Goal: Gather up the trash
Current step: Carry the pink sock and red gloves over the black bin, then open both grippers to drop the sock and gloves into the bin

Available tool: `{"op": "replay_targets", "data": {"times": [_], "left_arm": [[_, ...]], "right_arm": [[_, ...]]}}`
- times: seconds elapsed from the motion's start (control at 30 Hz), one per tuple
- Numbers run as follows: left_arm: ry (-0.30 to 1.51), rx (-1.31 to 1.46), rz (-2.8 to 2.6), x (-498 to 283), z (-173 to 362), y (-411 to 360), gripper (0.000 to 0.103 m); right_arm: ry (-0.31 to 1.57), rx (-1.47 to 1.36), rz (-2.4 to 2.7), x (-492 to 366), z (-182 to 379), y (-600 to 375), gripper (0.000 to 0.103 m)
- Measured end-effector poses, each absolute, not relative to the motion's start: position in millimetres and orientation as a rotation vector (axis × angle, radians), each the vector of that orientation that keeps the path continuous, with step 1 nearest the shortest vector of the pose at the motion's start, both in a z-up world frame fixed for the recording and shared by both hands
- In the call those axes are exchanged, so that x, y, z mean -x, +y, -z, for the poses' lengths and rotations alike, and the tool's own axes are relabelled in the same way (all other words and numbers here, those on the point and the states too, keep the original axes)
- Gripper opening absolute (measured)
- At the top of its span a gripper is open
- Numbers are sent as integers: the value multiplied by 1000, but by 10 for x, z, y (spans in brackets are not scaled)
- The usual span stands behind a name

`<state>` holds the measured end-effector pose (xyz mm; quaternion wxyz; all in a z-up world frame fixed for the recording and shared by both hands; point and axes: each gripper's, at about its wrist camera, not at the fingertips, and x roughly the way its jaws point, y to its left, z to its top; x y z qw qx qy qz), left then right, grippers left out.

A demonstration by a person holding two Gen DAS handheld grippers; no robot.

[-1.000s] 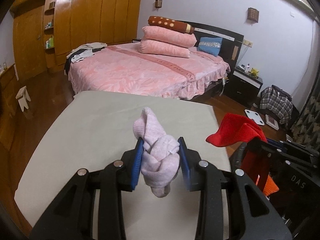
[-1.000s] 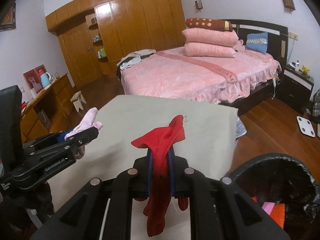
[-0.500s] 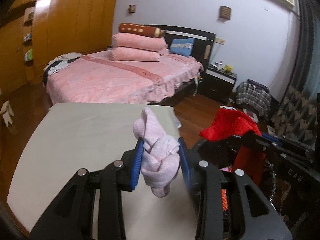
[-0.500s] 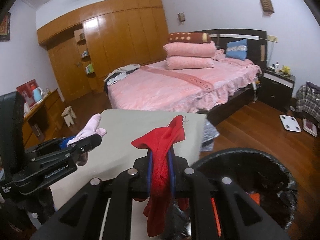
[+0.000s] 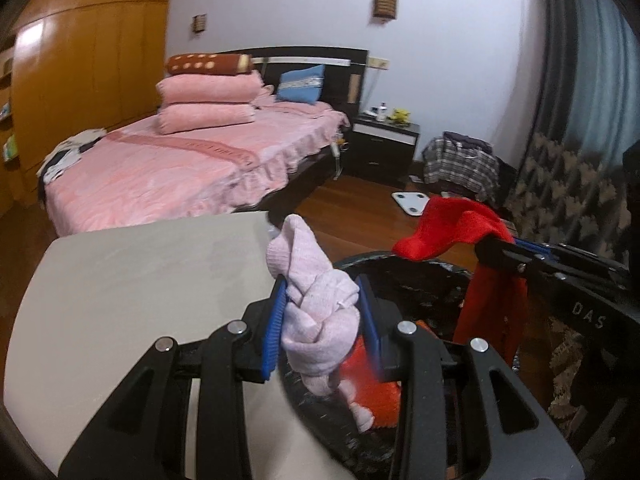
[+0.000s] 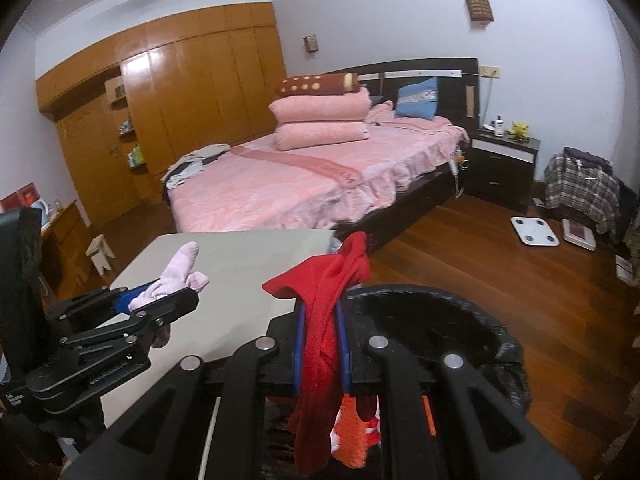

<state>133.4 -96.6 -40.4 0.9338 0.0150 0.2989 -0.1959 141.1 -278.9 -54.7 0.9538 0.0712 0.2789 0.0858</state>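
My left gripper [image 5: 322, 312] is shut on a bunched pale pink sock [image 5: 316, 300], held at the near rim of a black bin [image 5: 416, 276] lined with a dark bag. My right gripper [image 6: 321, 340] is shut on a red cloth [image 6: 324, 320] that hangs down over the same black bin [image 6: 472, 320]. Orange and red fabric [image 6: 352, 436] lies inside the bin. In the right wrist view the left gripper [image 6: 160, 300] with the pink sock [image 6: 176, 276] is at the left, over the beige table [image 6: 248, 276]. In the left wrist view the red cloth [image 5: 456, 228] hangs at the right.
The beige table [image 5: 132, 296] lies left of the bin. Beyond it stand a pink bed [image 6: 304, 180], a dark nightstand [image 6: 504, 168], a wooden wardrobe [image 6: 192, 100] and a small stool [image 6: 100, 256]. A white scale [image 6: 534, 231] and checked clothes [image 6: 580, 188] are on the wood floor.
Both grippers have swung right from above the table to the black bin, each still holding its cloth. The bin has come into full view beneath them.
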Motion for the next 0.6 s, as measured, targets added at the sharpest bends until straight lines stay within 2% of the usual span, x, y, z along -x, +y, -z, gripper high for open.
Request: {"op": "replay_targets", "data": {"times": [0.6], "left_arm": [[663, -88, 532, -1577, 829, -1668, 33]], "right_arm": [[630, -168, -74, -1511, 918, -3340, 14]]}}
